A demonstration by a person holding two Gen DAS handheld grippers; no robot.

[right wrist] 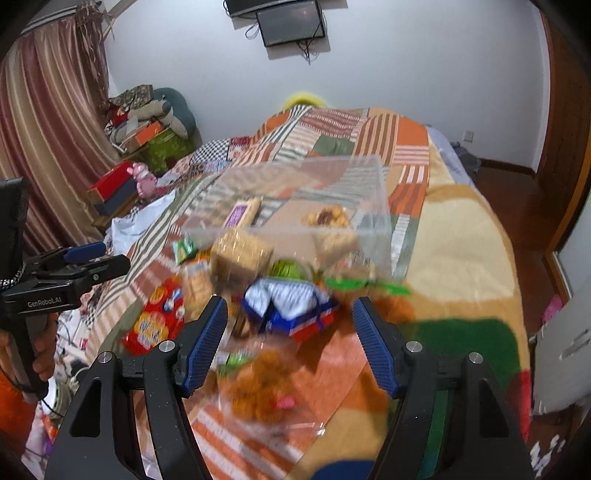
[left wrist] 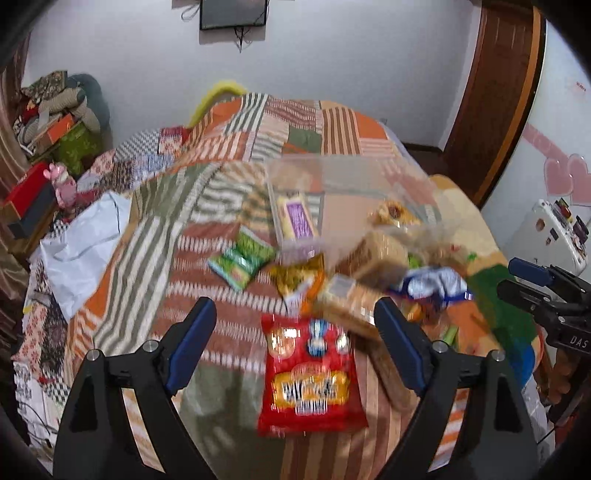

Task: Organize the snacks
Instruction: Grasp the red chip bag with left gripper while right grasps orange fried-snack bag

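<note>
We see the snacks spread over a bed (left wrist: pixel 229 192) covered with a patchwork quilt; both views are blurred, so fine print on the packets cannot be read.

The left tongs (left wrist: pixel 295 332) stand wide open and hold nothing. Between their fingers, on the near part of the quilt, lies a red snack bag (left wrist: pixel 310 380). Just beyond it, and slightly right, sits a yellow packet (left wrist: pixel 297 278), and farther left a green packet (left wrist: pixel 242 262) lies apart from the heap.

The right tongs (right wrist: pixel 290 328) are also wide open and empty. Ahead of them, between the fingertips in the view, lies a blue and white packet (right wrist: pixel 291 306). Nearer, under the tongs, we see a clear bag of orange-brown snacks (right wrist: pixel 258 384).

A clear plastic bin (right wrist: pixel 373 192) sits on the bed beyond the heap, toward the far side. Inside it we see a purple-labelled packet (left wrist: pixel 297 218) at the left and a pastry packet (right wrist: pixel 327 216) at the right. A stack of beige wafers in clear wrap (right wrist: pixel 242 251) lies just in front of the bin's near wall; whether it touches the wall cannot be told.

In the right wrist view, the left tongs appear at the far left edge. A wall-mounted screen (right wrist: pixel 291 22) hangs above the far end of the bed.
</note>
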